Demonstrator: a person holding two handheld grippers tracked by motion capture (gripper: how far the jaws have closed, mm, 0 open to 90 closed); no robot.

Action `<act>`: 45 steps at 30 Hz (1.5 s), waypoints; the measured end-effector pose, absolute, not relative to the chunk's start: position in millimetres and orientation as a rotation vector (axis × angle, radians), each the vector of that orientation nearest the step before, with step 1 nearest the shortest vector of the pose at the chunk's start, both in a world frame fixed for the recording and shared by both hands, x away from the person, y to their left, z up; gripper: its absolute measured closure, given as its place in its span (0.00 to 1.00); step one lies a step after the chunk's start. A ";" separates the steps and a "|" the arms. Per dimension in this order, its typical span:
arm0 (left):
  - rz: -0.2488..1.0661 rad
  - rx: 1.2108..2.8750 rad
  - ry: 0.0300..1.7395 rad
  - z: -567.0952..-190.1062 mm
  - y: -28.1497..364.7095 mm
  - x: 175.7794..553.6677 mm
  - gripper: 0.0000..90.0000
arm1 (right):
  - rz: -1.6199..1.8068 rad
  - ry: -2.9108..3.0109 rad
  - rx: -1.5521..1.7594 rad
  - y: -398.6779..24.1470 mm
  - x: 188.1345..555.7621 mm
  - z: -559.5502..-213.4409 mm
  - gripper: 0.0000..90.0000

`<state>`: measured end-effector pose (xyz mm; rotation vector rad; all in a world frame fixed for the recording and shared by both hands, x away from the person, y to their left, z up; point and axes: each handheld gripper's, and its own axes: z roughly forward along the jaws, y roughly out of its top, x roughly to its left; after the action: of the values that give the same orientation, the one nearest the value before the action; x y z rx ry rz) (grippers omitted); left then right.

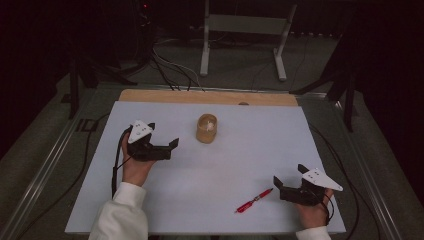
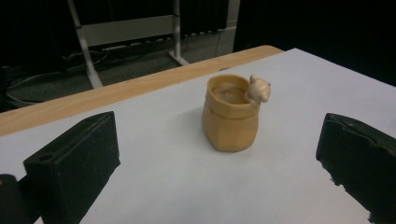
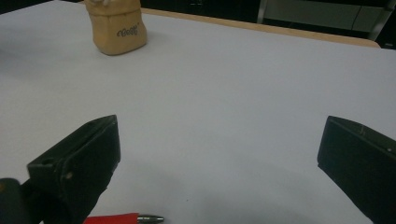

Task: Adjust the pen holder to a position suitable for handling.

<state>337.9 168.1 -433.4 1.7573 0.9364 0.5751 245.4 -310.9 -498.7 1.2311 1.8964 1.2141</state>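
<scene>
left claw [image 1: 172,146]: mine, wide, empty, facing cup [image 1: 206,128] mid-tabletop [image 1: 250,150]
right claw [image 1: 276,185]: wide, empty, beside pen [image 1: 254,200]
risk: pen rolls if nudged; cup tips from an off-centre squeeze

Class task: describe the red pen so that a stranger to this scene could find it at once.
Start at the white table sheet and go to its near right part. The slim red plastic pen lies flat beside the right hand-held gripper, unlike the upright tan pot farther back.

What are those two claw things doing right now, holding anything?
Left gripper: open, holding nothing, aimed at the tan pot.
Right gripper: open, holding nothing, beside the red pen.
</scene>
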 end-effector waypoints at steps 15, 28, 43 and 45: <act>0.550 1.791 0.905 -429.4 148.3 356.1 0.00 | 1.218 1.896 1.234 -311.4 245.9 -499.0 0.00; 0.551 1.797 0.912 -428.9 136.1 370.2 0.00 | 1.221 1.893 1.233 -312.0 245.9 -498.8 0.00; 0.566 1.830 0.903 -432.1 114.3 388.6 0.00 | 1.225 1.895 1.234 -312.4 246.0 -498.8 0.00; 0.565 1.832 0.904 -433.4 112.3 391.0 0.00 | 1.224 1.896 1.234 -312.4 246.1 -498.8 0.00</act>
<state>391.0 112.3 -433.4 1.8324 0.9040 0.5645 246.1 -312.4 -498.8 1.2338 1.8958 1.2242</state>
